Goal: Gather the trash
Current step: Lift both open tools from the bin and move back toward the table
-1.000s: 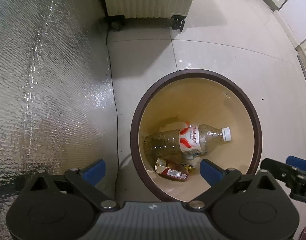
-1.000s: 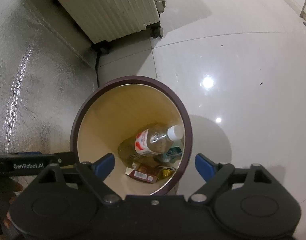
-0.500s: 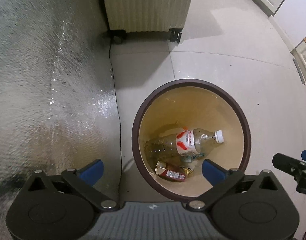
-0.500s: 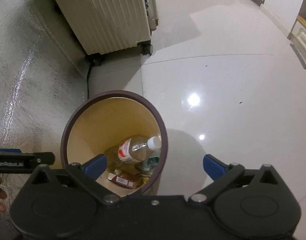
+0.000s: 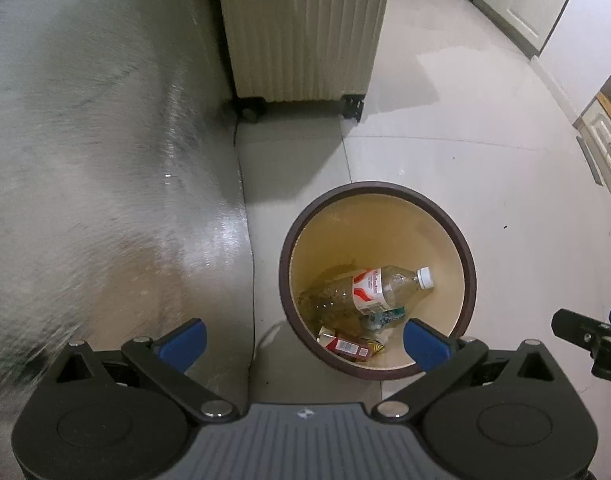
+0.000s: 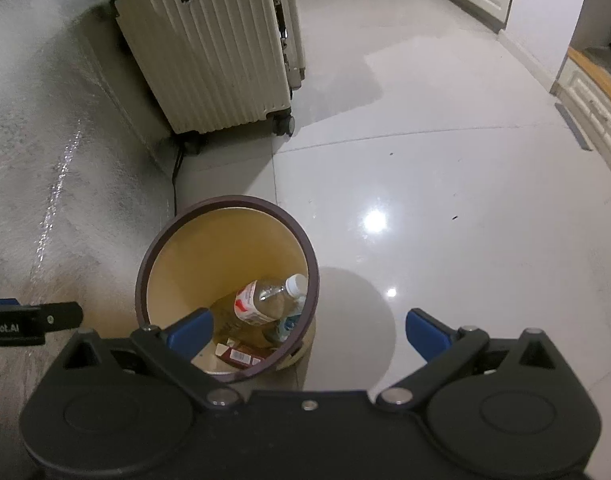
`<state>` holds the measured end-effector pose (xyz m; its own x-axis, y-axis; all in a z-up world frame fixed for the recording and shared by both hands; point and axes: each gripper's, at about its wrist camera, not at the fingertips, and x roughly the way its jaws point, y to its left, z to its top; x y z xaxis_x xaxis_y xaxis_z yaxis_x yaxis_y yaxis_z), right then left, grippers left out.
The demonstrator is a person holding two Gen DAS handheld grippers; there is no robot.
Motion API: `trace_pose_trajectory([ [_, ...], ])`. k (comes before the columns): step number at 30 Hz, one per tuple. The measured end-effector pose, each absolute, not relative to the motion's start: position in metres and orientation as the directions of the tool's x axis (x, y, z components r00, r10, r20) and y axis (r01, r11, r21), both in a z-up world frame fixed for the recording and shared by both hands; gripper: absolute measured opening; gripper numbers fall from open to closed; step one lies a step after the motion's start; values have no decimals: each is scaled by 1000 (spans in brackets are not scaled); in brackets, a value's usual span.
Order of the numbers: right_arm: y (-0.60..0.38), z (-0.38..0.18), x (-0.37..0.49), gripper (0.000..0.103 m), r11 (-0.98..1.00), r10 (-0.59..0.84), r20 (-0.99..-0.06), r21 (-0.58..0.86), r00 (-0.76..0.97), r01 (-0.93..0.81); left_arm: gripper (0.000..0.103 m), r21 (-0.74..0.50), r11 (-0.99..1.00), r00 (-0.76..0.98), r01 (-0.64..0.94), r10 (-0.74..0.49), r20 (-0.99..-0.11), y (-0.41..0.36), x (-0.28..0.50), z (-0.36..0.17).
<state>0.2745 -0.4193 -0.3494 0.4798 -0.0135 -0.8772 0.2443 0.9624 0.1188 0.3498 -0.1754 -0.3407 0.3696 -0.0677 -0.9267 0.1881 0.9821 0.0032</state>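
A round bin (image 5: 471, 276) with a dark brown rim and cream inside stands on the floor, also in the right wrist view as the bin (image 6: 177, 272). Inside lie a clear plastic bottle (image 5: 379, 288) with a red-and-white label and white cap, a red packet (image 5: 343, 346) and small wrappers. The bottle (image 6: 265, 300) and packet (image 6: 239, 354) show from the right too. My left gripper (image 5: 303, 340) hangs open above the bin's near left edge, nothing between its blue pads. My right gripper (image 6: 309, 330) is open and empty above the bin's near right edge.
A cream ribbed suitcase (image 5: 301, 28) on wheels stands beyond the bin, with a dark cord (image 6: 175, 184) running along the floor from it. A silvery quilted surface (image 5: 93, 168) rises on the left. Glossy pale tiles (image 6: 445, 184) spread right toward white cabinets (image 5: 601, 148).
Both grippers have risen and drawn back from the bin, so it looks smaller and the suitcase shows more. The right gripper's jaws have widened a little. The trash in the bin has not moved.
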Motion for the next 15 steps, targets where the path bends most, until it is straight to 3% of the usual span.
trace_pose_trajectory([
  [15,-410,-264,199,103,964,-60,-798,110,599,244,103,-57,979,483,196,-147,-863,-165,273,-260],
])
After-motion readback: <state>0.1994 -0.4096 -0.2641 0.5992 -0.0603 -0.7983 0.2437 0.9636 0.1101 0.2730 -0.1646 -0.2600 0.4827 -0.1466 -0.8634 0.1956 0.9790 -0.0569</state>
